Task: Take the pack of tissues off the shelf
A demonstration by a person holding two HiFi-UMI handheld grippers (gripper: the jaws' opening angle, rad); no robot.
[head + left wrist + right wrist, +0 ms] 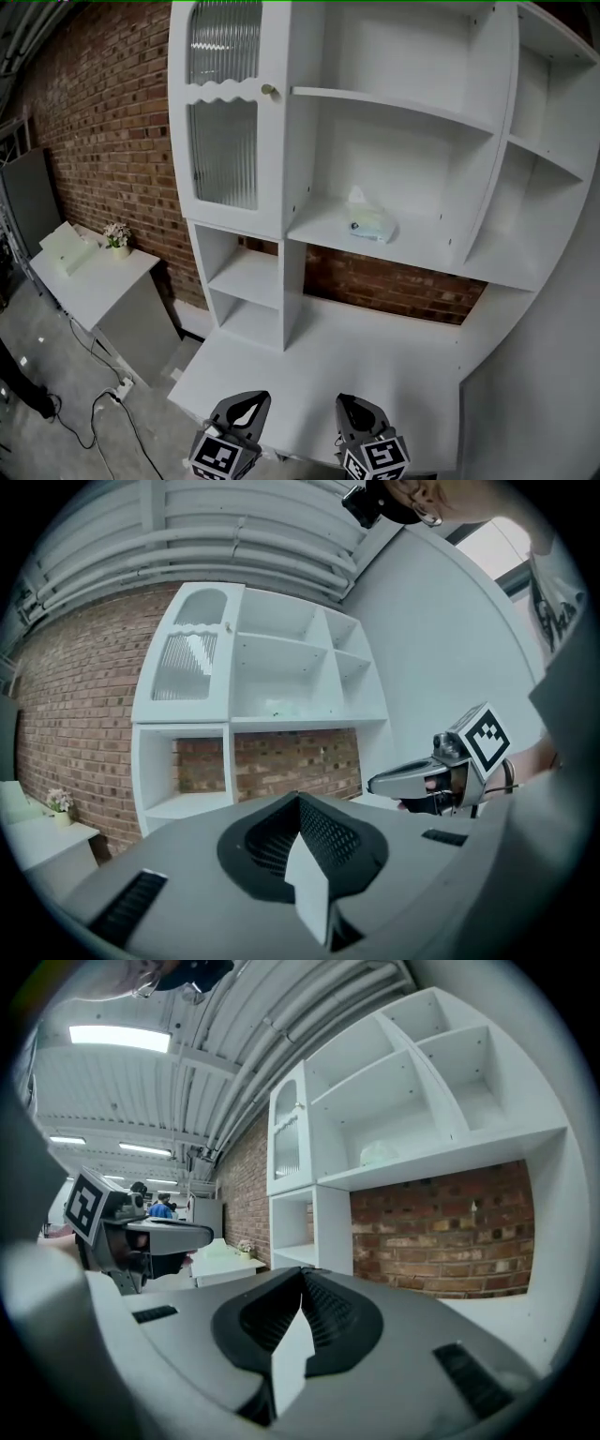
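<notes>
Empty left tool and right tool, each pressed together, well apart from tissue pack on shelf.

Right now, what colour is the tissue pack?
The tissue pack is pale green; head view shows it best.

We see a red brick wall behind a white shelving unit with a ribbed glass door. A low white side table stands on grey concrete floor, with ceiling strip lights glowing overhead.

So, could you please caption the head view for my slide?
Pale green pack of tissues on a white shelf; left gripper and right gripper, both shut, below.
</notes>
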